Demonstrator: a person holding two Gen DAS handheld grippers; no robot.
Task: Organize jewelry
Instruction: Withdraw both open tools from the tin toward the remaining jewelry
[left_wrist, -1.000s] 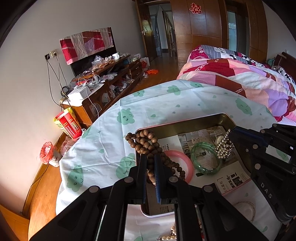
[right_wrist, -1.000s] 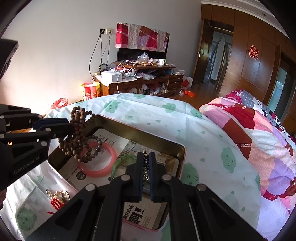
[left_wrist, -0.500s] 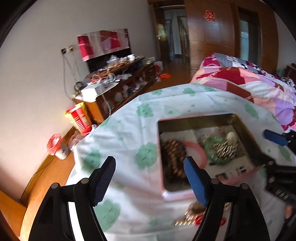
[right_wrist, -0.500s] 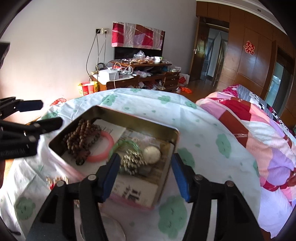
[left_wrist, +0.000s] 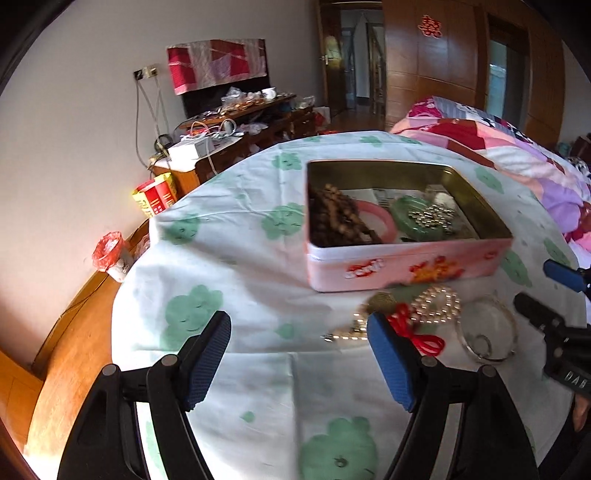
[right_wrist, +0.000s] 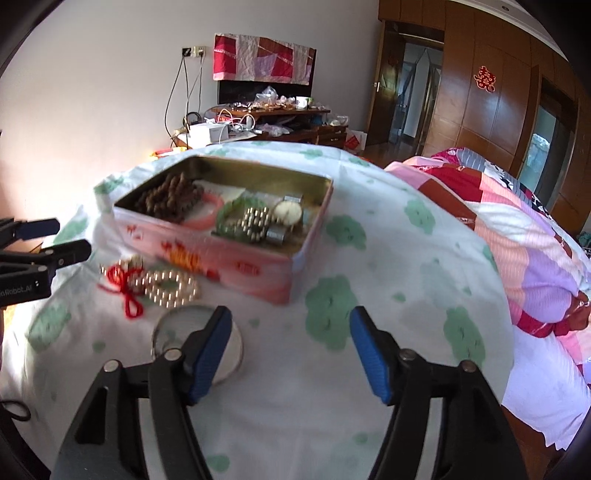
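Both tongs, left (left_wrist: 299, 354) and right (right_wrist: 291, 350), gape empty; pink tin (left_wrist: 399, 267) just ahead, right's jaws just widened.

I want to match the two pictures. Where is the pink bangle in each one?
Left wrist view: the pink bangle lies inside the tin, right of the brown beads, a little above the picture's middle.
Right wrist view: it lies in the tin's left half, between the brown beads and the green bangle, upper left of middle.
Shared landmark: the red string on the cloth in front of the tin.
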